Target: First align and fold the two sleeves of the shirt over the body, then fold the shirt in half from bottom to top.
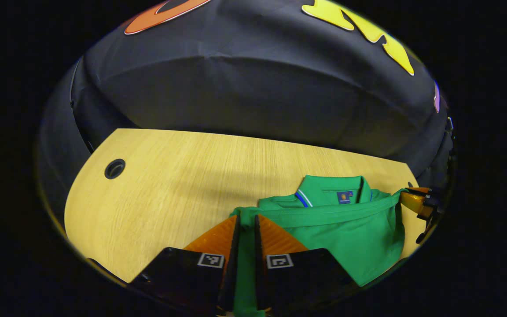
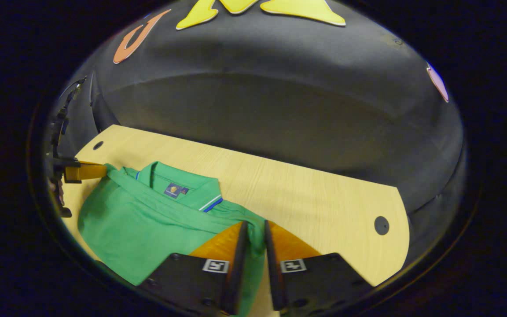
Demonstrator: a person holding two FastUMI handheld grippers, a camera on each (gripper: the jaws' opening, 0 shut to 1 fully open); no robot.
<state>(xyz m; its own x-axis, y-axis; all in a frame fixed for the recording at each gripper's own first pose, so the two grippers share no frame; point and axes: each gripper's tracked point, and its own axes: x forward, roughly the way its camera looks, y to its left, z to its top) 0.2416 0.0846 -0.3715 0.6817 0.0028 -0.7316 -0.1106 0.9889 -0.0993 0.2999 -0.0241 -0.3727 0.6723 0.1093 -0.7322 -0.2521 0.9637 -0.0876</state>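
On the wooden counter (image 1: 156,193) lies the green shirt (image 1: 359,237), with its collar (image 1: 330,189) toward the far edge, next to the booth wall. At the left end, the left gripper (image 1: 245,229) has its fingers narrow and pressed on a fold of the green cloth, which runs between them. From this grip a tight band of fabric (image 1: 332,213) goes across the body below the collar to the right end, where the right gripper (image 2: 254,235) holds the other end with its fingers also narrow and cloth between them. In the left gripper view the right gripper appears far off at the shirt's right side (image 1: 414,198), and in the right gripper view the left gripper appears at the opposite side (image 2: 84,171). The sleeves cannot be seen sticking out at the sides, so they seem already folded over the body. The band is probably the bottom hem, lifted and carried up toward the collar, so the last fold seems to be in progress. What remains, by this judgement, is to lay the hem down near the collar, let go and smooth it.
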